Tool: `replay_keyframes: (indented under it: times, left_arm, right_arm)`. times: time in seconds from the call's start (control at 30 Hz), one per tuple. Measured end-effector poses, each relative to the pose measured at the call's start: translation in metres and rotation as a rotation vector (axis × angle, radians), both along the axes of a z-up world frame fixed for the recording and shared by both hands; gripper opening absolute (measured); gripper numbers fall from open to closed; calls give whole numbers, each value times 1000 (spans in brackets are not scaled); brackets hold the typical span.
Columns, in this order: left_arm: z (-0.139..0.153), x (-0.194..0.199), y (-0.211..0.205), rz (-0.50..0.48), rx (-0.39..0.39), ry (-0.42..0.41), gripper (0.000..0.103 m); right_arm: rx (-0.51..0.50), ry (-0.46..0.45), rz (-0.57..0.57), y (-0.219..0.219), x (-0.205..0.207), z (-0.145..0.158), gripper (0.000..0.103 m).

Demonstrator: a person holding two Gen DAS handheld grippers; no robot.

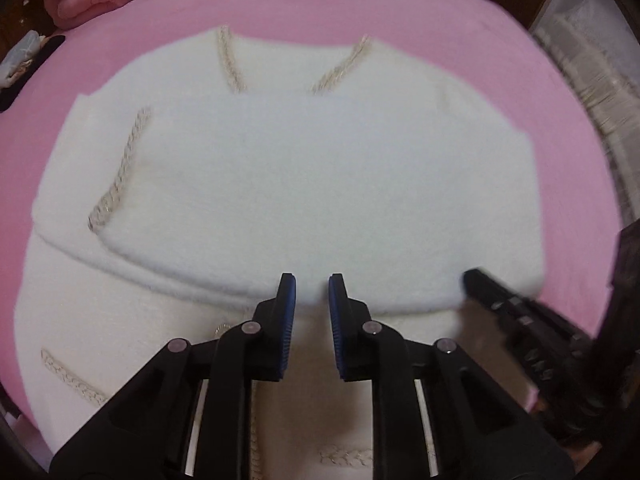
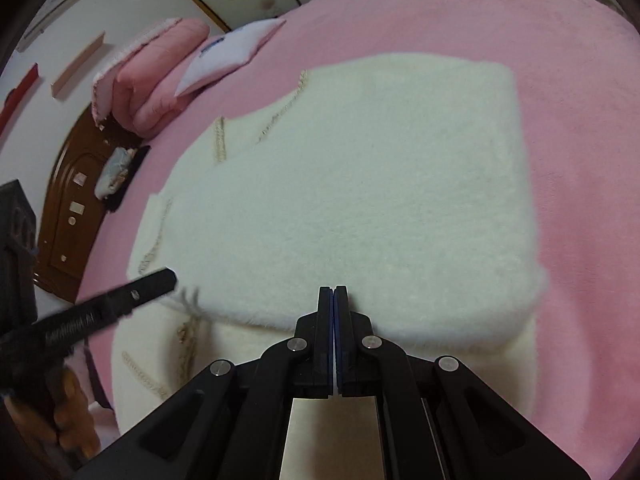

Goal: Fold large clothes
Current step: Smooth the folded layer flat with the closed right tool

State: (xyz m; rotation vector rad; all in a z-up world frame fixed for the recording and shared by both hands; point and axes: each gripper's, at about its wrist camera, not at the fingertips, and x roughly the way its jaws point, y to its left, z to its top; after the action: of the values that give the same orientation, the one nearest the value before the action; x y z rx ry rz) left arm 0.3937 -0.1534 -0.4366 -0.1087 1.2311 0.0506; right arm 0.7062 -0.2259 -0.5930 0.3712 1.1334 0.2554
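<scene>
**Sweater: white, fuzzy, part-folded on the pink bed**

Sweater (image 1: pixel 288 184): lies flat across the middle of the bed (image 1: pixel 400 8), which is covered in pink. A top layer is folded over a lower one, and its near fold edge crosses just ahead of both tongs. Braided beige trim (image 1: pixel 116 184) marks the neck and the side toward the bed's left edge.

Left gripper (image 1: pixel 312 292): we hold it over the near fold edge, fingers a little apart, nothing between them.

Right gripper (image 2: pixel 333 294): fingers pressed together and empty, tip at the same fold edge, nearer the bed's right edge.

Step in hand, as we judge it: the top layer is laid down, and smoothing or taking a fresh hold for the next fold comes next. To do it well we would take both layers at matching spots along the near edge, lift evenly and keep the side edges lined up. The thick pile will likely slip and spring back, so we would press the crease.

Around:
- folded pink quilt (image 2: pixel 160 68) and white pillow (image 2: pixel 228 56) at the bed's far left corner, well apart from the sweater
- small dark and pale items (image 2: pixel 116 176) at the left edge
- brown wooden furniture (image 2: pixel 76 200) beyond that edge

Nothing lies on the sweater. Only the two tongs, working near each other, could get in the way.
</scene>
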Motion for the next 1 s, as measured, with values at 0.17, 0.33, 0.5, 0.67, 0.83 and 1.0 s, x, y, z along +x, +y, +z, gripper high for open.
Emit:
replay_keyframes:
  times: [0.17, 0.33, 0.5, 0.67, 0.83, 1.0]
  left_arm:
    - [-11, -4, 16, 77, -23, -14, 14]
    - [-20, -6, 61, 189, 132, 35, 14]
    - [-31, -9, 119, 310, 134, 77, 14]
    - [6, -14, 117, 303, -34, -35, 14]
    - [15, 17, 66, 121, -202, -71, 14]
    - [-8, 59, 38, 78, -166, -75, 14]
  right_arm:
    - [-49, -3, -18, -19, -18, -2, 0]
    - [-184, -19, -118, -60, -30, 1, 0]
    - [-388, -65, -176, -58, -41, 14, 0]
    - [-189, -112, -230, -72, -47, 32, 0]
    - [48, -50, 52, -39, -31, 20, 0]
    - [1, -62, 200, -2, -11, 2, 0]
